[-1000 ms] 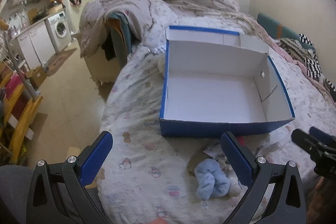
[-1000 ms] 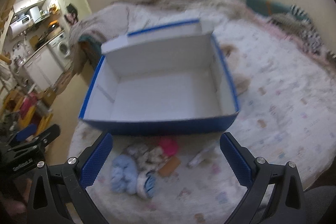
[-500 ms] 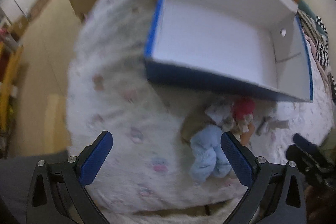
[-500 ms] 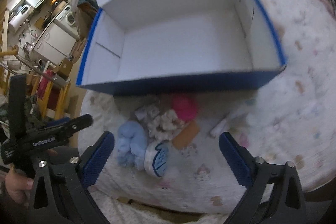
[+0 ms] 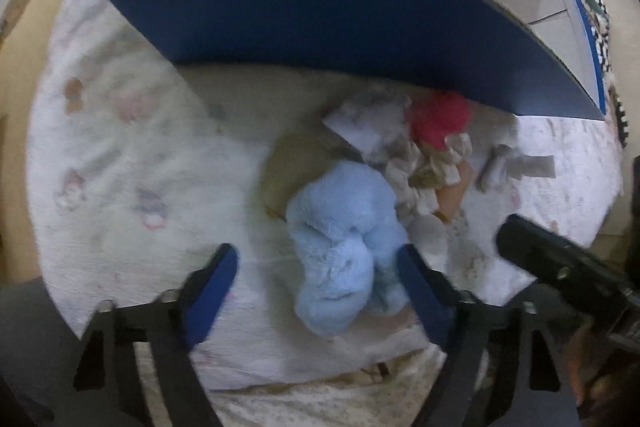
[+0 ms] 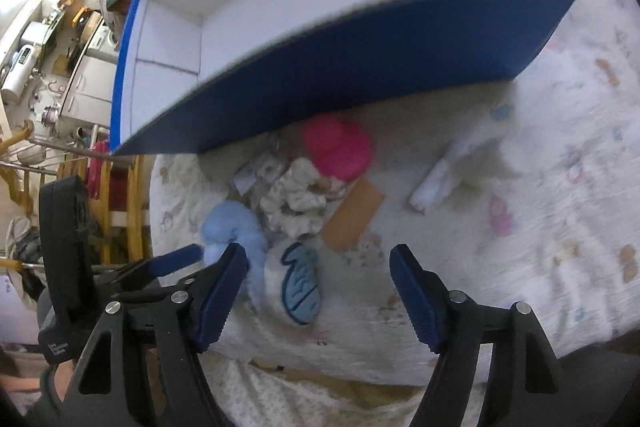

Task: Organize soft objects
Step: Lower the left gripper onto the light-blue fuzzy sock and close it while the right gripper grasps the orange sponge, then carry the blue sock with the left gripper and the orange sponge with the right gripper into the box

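Left gripper (image 5: 316, 269) unclenched, jaws just narrowing around the fluffy blue soft toy (image 5: 344, 247) on the bed (image 5: 132, 195); right pad just beside the plush, left pad well apart. Right gripper (image 6: 318, 277) also unclenched and narrowing, nothing pressed between the pads, white-and-blue plush (image 6: 294, 285) lying between them. Pink soft ball (image 6: 336, 147) at twelve o'clock from that plush, against the blue box (image 6: 360, 59).

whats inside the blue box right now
The blue box looks empty: the right wrist view shows only its bare white floor and walls. The strip just behind its near blue wall is hidden. The light blue plush and the pink item lie outside it, on the bedspread.
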`<control>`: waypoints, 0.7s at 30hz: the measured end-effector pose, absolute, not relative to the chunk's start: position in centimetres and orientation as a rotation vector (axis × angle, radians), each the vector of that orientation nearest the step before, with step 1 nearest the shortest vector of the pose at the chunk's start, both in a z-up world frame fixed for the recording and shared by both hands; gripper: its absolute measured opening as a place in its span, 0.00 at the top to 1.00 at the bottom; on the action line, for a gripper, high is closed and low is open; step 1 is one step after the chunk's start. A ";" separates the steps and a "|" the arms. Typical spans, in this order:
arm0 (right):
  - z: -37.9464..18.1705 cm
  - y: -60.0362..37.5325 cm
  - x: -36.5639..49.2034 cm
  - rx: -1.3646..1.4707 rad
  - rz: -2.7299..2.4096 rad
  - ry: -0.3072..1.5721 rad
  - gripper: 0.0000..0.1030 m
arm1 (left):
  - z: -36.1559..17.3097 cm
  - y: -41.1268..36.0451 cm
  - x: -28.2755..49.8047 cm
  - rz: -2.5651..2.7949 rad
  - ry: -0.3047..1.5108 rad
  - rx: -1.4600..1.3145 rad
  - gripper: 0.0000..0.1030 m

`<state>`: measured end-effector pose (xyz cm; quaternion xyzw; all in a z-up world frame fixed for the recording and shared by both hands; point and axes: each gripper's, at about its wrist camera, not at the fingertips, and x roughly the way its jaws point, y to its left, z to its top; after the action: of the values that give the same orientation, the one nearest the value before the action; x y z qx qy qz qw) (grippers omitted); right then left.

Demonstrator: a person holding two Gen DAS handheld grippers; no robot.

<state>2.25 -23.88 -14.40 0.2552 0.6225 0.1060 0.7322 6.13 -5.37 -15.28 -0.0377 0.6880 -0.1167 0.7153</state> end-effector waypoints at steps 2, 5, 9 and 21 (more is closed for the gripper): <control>-15.3 -23.3 2.3 0.568 0.243 1.399 0.22 | -15.6 -5.5 6.0 -0.281 1.550 -0.123 0.63; -15.6 -22.6 2.6 0.536 0.229 1.398 0.22 | -15.7 -5.7 5.9 -0.314 1.568 -0.131 0.84; -15.3 -23.2 2.9 0.549 0.192 1.363 0.23 | -14.8 -5.4 5.7 -0.336 1.546 -0.147 0.89; -17.2 -24.6 4.1 0.629 0.094 1.399 0.55 | -8.9 1.1 5.4 -0.159 1.309 -0.060 0.89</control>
<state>4.08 -24.58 -17.19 0.2844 0.6326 0.0425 0.7192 5.38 1.10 -8.86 -0.0277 0.6082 -0.0740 0.7899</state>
